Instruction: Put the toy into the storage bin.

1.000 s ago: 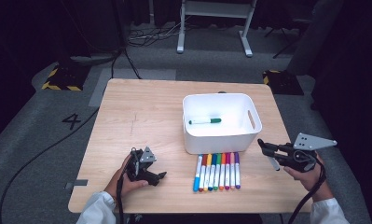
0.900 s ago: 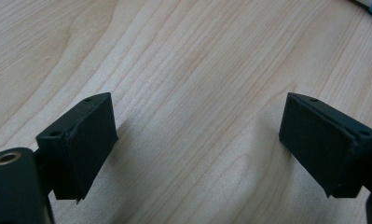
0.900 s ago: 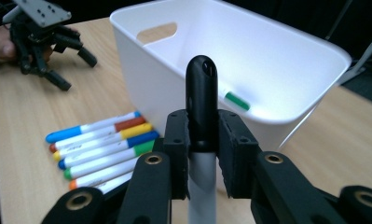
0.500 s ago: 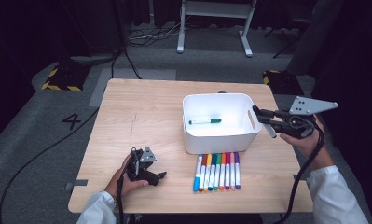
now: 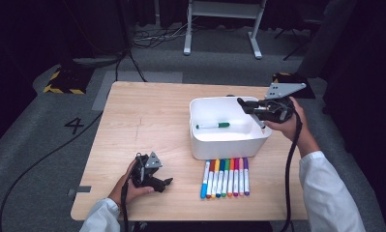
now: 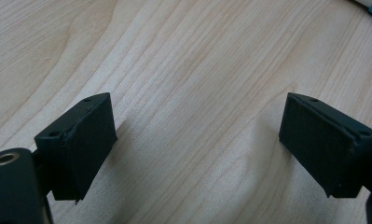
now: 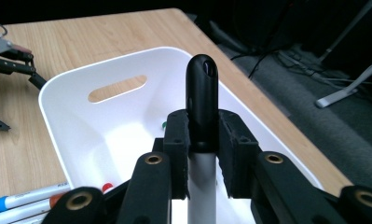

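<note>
Our right gripper (image 5: 248, 106), clamped on a black-capped marker (image 7: 201, 93), had risen from beside the marker row (image 5: 225, 177) to above the white bin (image 5: 206, 145); left gripper (image 5: 167, 182) rested wide open, empty.

A pale rectangular wooden tabletop (image 5: 147, 121) stands on a grey carpeted floor (image 5: 31, 145), brightly lit while the room behind is dark. On the floor, far beyond the left hand-held gripper (image 5: 167, 182), lie a yellow-and-black striped hazard marking (image 5: 62, 89), a black painted numeral 4 (image 5: 75, 125) and black cables (image 5: 36, 162). A white metal frame stand (image 5: 222, 21) rises at the back.
</note>
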Demonstrator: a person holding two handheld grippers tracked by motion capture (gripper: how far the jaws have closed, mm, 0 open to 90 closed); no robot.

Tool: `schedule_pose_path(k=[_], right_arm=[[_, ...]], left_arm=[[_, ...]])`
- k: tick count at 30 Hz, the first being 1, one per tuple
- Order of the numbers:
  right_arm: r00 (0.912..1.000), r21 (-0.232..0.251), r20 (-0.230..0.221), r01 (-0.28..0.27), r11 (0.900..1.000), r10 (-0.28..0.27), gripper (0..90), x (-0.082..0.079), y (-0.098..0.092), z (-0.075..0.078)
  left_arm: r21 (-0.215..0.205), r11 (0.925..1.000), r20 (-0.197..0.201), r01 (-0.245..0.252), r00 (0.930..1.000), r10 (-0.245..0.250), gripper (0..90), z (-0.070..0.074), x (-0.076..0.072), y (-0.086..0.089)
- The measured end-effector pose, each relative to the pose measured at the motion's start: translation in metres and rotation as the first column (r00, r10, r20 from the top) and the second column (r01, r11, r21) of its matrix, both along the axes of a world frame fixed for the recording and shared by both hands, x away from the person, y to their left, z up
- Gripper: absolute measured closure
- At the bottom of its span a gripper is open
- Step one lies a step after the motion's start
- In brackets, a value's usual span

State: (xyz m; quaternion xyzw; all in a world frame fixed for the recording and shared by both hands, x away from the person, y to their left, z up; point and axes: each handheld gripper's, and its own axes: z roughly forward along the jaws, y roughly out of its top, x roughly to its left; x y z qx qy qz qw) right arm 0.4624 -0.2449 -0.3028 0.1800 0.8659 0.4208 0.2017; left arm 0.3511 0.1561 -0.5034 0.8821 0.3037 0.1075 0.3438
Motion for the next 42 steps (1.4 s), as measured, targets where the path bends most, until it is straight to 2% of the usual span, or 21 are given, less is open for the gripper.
schedule_pose_path(k=[3, 8, 12, 16, 17, 21, 25, 28, 30, 32, 35, 36, 40, 42], right_arm=[[0.9999, -0.039, -0.012, -0.008, 0.999, 0.007, 74.9, 0.007, 0.009, -0.01], [0.9982, -0.061, -0.056, -0.023, 0.998, 0.02, 74.8, 0.016, 0.017, -0.023], [0.992, -0.094, -0.108, -0.077, 0.993, 0.066, 74.8, 0.014, 0.023, -0.031], [0.9799, -0.138, -0.159, -0.143, 0.98, 0.121, 74.8, 0.009, 0.031, -0.038], [0.975, -0.149, -0.179, -0.159, 0.976, 0.131, 74.8, 0.007, 0.033, -0.041], [0.9624, -0.2, -0.215, -0.21, 0.957, 0.166, 74.8, 0.003, 0.042, -0.049], [0.957, -0.244, -0.239, -0.223, 0.944, 0.164, 74.6, 0.003, 0.049, -0.052], [0.9546, -0.264, -0.254, -0.224, 0.938, 0.156, 74.1, 0.003, 0.053, -0.053], [0.9541, -0.259, -0.259, -0.218, 0.941, 0.15, 70.7, 0.004, 0.056, -0.054], [0.9588, -0.253, -0.249, -0.201, 0.946, 0.137, 61.6, 0.004, 0.057, -0.054], [0.9628, -0.226, -0.238, -0.183, 0.957, 0.128, 58.6, 0.004, 0.056, -0.054], [0.9683, -0.214, -0.224, -0.159, 0.964, 0.109, 55.7, 0.003, 0.055, -0.053], [0.9801, -0.155, -0.187, -0.095, 0.983, 0.065, 46.0, 0.001, 0.045, -0.047], [0.9867, -0.127, -0.159, -0.056, 0.99, 0.035, 42.2, -0.002, 0.037, -0.043]], left_arm=[[0.0, 1.0, 0.0, 0.0, 1.0, 0.0, 10.9, 0.0, 0.0, 0.0], [0.0, 1.0, 0.0, 0.0, 1.0, 0.0, 10.9, 0.0, 0.0, 0.0], [0.0, 1.0, 0.0, -0.001, 1.0, 0.001, 10.9, 0.0, 0.0, 0.0], [0.0, 1.0, 0.0, 0.0, 1.0, 0.0, 10.9, 0.0, 0.0, 0.0], [0.0, 1.0, 0.0, 0.0, 1.0, 0.0, 10.9, 0.0, 0.0, 0.0], [0.0, 1.0, 0.0, 0.0, 1.0, 0.0, 10.9, 0.0, 0.0, 0.0], [0.0, 1.0, 0.001, 0.0, 1.0, 0.0, 10.9, 0.0, 0.0, 0.0], [0.0, 1.0, 0.0, 0.0, 1.0, 0.0, 10.9, 0.0, 0.0, 0.0], [0.0, 1.0, 0.0, 0.0, 1.0, 0.0, 10.9, 0.0, 0.0, 0.0], [0.001, 1.0, 0.001, 0.0, 1.0, 0.0, 10.9, 0.0, 0.0, 0.0], [0.0, 1.0, 0.001, -0.001, 1.0, 0.001, 10.9, 0.0, 0.0, 0.0], [0.001, 1.0, 0.001, 0.0, 1.0, 0.0, 10.9, 0.0, 0.0, 0.0], [0.001, 1.0, 0.001, -0.001, 1.0, 0.001, 10.9, 0.0, 0.0, 0.0], [0.0, 1.0, 0.001, -0.001, 1.0, 0.001, 11.0, 0.0, 0.0, 0.0]])
